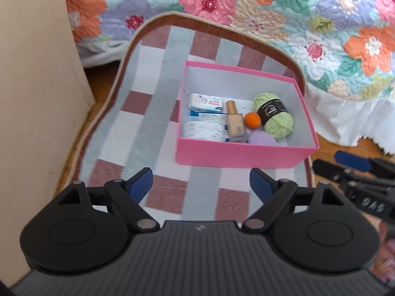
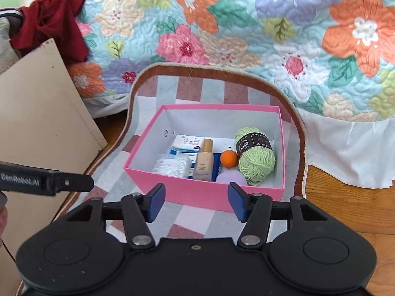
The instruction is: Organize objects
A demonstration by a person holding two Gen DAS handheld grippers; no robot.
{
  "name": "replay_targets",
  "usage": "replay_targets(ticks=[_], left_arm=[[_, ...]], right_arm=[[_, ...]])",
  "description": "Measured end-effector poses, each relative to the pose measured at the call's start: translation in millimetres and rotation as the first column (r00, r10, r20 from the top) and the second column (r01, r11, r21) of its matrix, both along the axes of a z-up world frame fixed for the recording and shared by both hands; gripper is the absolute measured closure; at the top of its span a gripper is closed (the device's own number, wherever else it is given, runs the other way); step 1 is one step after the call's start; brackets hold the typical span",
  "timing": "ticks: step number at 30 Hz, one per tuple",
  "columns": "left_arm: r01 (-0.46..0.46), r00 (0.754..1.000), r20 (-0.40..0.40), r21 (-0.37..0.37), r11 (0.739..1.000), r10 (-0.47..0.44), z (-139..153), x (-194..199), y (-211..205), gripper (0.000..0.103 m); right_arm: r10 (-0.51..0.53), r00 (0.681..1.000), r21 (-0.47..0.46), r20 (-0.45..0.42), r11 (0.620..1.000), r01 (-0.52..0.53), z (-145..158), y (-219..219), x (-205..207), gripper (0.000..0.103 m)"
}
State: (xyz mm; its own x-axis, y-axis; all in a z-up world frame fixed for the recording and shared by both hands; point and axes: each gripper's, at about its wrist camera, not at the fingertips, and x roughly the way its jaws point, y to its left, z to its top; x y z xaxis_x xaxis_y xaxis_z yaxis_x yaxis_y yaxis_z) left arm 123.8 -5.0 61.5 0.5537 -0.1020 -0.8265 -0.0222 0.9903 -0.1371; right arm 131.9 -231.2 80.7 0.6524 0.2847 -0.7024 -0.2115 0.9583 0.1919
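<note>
A pink box [image 1: 237,153] [image 2: 172,190] stands open on a checked rug. Inside lie a green yarn ball [image 1: 275,114] [image 2: 256,159], an orange ball [image 1: 252,119] [image 2: 228,158], a beige foundation bottle [image 1: 235,122] [image 2: 204,162], a lilac puff [image 1: 261,139] [image 2: 230,178], a bag of white cotton pads [image 1: 203,128] [image 2: 172,164] and white and blue packets [image 1: 206,102] [image 2: 188,143]. My left gripper [image 1: 201,185] is open and empty, just short of the box. My right gripper [image 2: 196,202] is open and empty at the box's near wall.
The checked rug [image 1: 148,113] [image 2: 118,185] lies on a wooden floor. A beige cabinet panel [image 1: 37,61] [image 2: 42,113] stands at the left. A bed with a floral quilt [image 1: 271,12] [image 2: 246,24] and white skirt runs behind and right. Red cloth [image 2: 51,17] hangs at upper left.
</note>
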Motion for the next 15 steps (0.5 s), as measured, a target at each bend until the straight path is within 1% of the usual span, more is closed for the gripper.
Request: replay_targets(ticks=[2,7,9,12,14,15], left_arm=[[0.008,1.0,0.008,0.028,1.0,-0.009,3,-7,1,0.018],[0.037,0.999,0.01,0.011,0.999,-0.037,4,-16,0,0.018],[0.045,0.999,0.008,0.02,0.999,-0.045,3,-20,-2,0.018],[0.062,0.998,0.005,0.033,0.998,-0.062,4,-24,-7,0.018],[0.074,0.997,0.002,0.044,0.996,-0.075,3,-26,-10,0.017],[0.079,0.997,0.001,0.053,0.995,-0.079,3,-27,-11,0.017]], right_arm=[[0.004,1.0,-0.006,-0.001,1.0,-0.004,6,4,-8,0.038],[0.006,1.0,-0.019,-0.009,1.0,-0.006,10,12,-27,0.035],[-0.001,1.0,-0.019,-0.016,1.0,0.0,9,13,-32,0.033],[-0.028,0.999,-0.015,-0.041,1.0,0.028,5,13,-36,0.029],[-0.043,0.997,-0.002,-0.066,0.999,0.043,1,10,-37,0.028],[-0.055,0.995,0.007,-0.084,0.998,0.056,-1,8,-37,0.024]])
